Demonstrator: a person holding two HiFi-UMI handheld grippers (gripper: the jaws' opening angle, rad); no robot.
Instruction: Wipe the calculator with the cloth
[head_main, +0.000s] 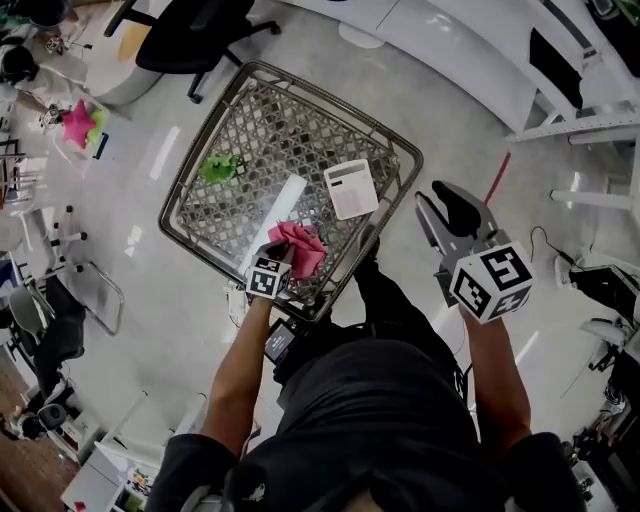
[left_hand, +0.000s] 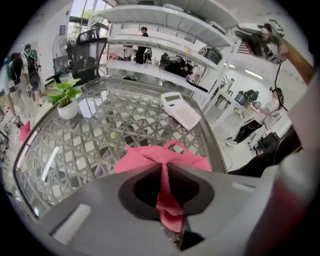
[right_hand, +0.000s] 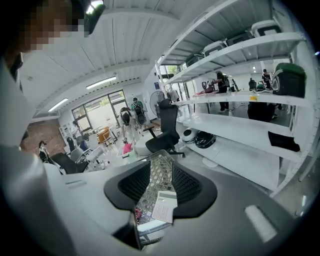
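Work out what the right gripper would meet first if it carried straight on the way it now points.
Most likely the calculator: in the right gripper view it lies in the gap between the open jaws, on the lattice table. The right gripper hangs beyond the table's edge, so depth is uncertain.

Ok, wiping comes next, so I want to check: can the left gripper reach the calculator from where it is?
Probably yes. The left gripper is shut on the cloth, the calculator lies further along the same table, and only bare tabletop shows between them.
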